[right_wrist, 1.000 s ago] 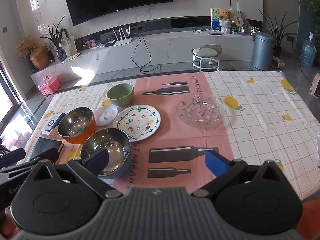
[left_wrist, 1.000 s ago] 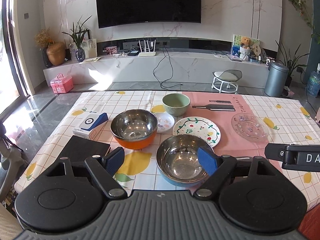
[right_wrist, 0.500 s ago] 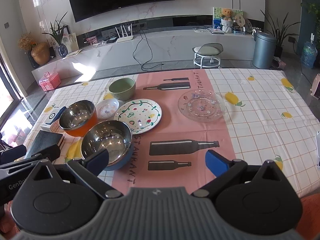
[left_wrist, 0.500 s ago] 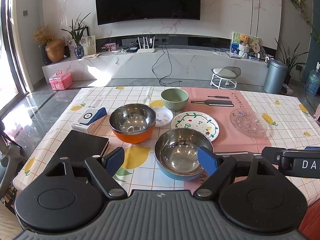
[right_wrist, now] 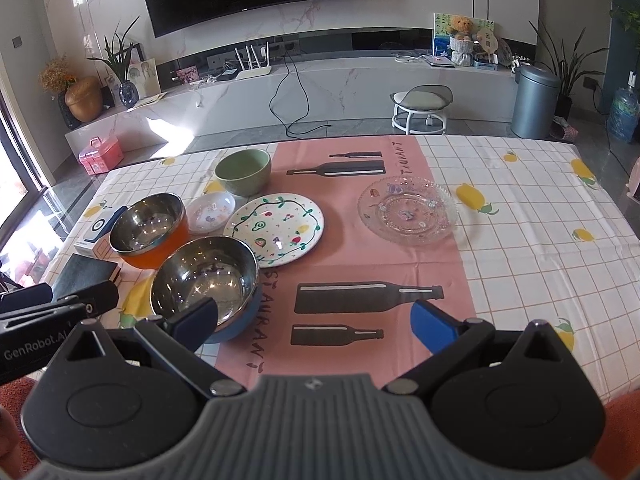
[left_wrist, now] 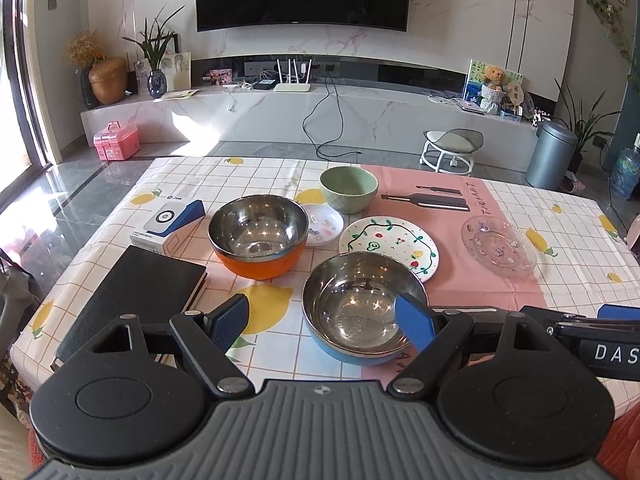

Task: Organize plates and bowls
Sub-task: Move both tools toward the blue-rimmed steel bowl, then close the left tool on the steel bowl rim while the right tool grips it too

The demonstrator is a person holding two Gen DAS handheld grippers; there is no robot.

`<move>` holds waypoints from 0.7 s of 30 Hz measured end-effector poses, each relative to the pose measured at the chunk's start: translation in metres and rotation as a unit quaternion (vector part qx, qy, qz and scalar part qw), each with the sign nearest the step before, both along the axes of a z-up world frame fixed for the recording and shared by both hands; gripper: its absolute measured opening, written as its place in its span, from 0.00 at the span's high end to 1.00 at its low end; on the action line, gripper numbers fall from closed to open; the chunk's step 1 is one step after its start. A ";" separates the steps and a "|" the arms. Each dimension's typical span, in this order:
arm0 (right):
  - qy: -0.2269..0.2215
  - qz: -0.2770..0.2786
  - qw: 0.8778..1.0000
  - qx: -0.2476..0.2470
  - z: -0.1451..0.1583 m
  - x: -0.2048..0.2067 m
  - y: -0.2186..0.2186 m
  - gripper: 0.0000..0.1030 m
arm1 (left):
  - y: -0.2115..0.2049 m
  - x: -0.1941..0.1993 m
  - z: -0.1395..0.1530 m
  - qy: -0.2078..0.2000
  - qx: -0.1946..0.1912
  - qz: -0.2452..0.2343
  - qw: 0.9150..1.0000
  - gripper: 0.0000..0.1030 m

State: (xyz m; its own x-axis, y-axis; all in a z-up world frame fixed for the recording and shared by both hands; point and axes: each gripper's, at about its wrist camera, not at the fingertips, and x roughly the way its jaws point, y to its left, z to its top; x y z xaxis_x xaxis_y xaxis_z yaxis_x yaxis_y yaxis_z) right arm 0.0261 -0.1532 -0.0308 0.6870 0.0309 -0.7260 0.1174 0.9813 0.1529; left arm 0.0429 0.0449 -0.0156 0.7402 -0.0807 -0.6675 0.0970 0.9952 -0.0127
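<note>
Blue-based steel bowl (left_wrist: 362,312) just ahead of L gripper (left_wrist: 322,322), near R gripper (right_wrist: 316,318); both wide open, holding nothing.

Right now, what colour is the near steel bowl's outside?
Blue; the near steel bowl shows it best in the right wrist view.

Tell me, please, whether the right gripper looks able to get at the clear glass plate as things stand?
Probably yes: the right gripper is open, and only bare tablecloth lies between it and the clear glass plate.
</note>
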 end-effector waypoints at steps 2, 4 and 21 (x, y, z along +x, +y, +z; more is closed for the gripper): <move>0.003 0.000 1.000 -0.001 -0.003 0.005 0.000 0.02 | 0.002 0.006 -0.001 0.000 -0.006 0.002 1.000 0.06; 0.005 0.002 1.000 -0.002 -0.006 0.011 0.000 0.02 | 0.003 0.011 -0.002 -0.002 -0.008 0.002 1.000 0.07; 0.075 0.037 0.995 0.054 -0.056 0.095 0.020 0.36 | 0.029 0.078 -0.066 0.095 -0.120 0.034 0.988 0.41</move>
